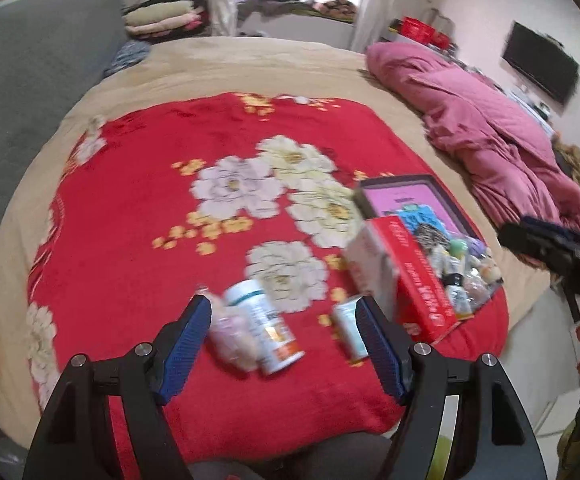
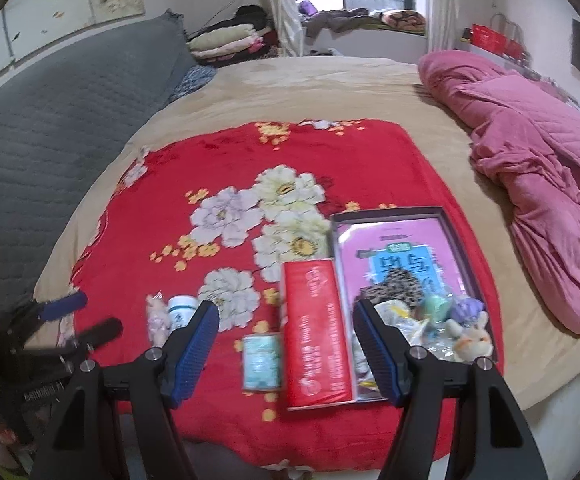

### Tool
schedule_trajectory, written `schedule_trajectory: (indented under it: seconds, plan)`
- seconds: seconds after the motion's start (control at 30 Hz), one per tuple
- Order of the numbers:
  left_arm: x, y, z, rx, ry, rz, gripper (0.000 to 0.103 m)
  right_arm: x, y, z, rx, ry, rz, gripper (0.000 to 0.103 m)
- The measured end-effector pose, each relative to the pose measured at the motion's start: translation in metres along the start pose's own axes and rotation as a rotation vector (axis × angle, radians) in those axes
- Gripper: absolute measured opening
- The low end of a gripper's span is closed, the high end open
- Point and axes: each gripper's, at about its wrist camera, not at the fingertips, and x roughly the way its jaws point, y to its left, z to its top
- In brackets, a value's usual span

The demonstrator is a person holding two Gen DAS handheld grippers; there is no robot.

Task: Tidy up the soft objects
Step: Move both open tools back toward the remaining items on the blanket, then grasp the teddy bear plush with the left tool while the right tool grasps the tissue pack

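Note:
A pale pink soft toy (image 1: 230,336) in a clear wrapper lies on the red flowered blanket (image 1: 138,208), next to a white bottle (image 1: 266,328) and a small teal can (image 1: 350,332). My left gripper (image 1: 286,344) hovers open above them and holds nothing. A shallow box (image 2: 450,216) with a pink printed bottom holds a white bunny plush (image 2: 472,336), a purple toy (image 2: 466,308) and a green one (image 2: 432,306). A red carton (image 2: 316,332) leans on the box's left side. My right gripper (image 2: 286,344) is open over the teal can (image 2: 262,362) and the carton, holding nothing.
The blanket lies on a beige bed (image 2: 310,84). A crumpled pink quilt (image 2: 538,184) fills its right side and a grey padded headboard (image 2: 50,120) its left. Folded bedding (image 2: 226,44) is stacked at the back. The left gripper (image 2: 86,316) shows at the bed's left edge.

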Motion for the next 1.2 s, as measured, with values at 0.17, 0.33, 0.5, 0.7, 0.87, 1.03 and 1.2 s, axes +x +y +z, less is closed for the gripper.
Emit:
schedule_trajectory:
  seconds: [0.17, 0.33, 0.5, 0.7, 0.87, 1.03, 1.2]
  plan:
    - [-0.002, 0.047, -0.006, -0.072, 0.004, 0.033, 0.076, 0.014, 0.029, -0.012, -0.049, 0.031, 0.005, 0.069]
    - [0.005, 0.074, -0.013, -0.118, 0.024, 0.050, 0.076, 0.030, 0.051, -0.026, -0.086, 0.065, 0.018, 0.069]
    - [0.022, 0.076, -0.023, -0.123, 0.058, 0.048, 0.076, 0.048, 0.065, -0.040, -0.113, 0.099, 0.023, 0.069]
    - [0.052, 0.076, -0.030, -0.151, 0.109, 0.037, 0.076, 0.079, 0.074, -0.066, -0.133, 0.153, 0.007, 0.069]
    - [0.075, 0.079, -0.034, -0.164, 0.148, 0.043, 0.076, 0.110, 0.074, -0.080, -0.126, 0.203, -0.030, 0.069]
    - [0.094, 0.082, -0.037, -0.177, 0.180, 0.046, 0.076, 0.136, 0.074, -0.087, -0.129, 0.230, -0.098, 0.069]
    - [0.105, 0.085, -0.037, -0.192, 0.194, 0.037, 0.076, 0.155, 0.081, -0.091, -0.160, 0.247, -0.145, 0.069]
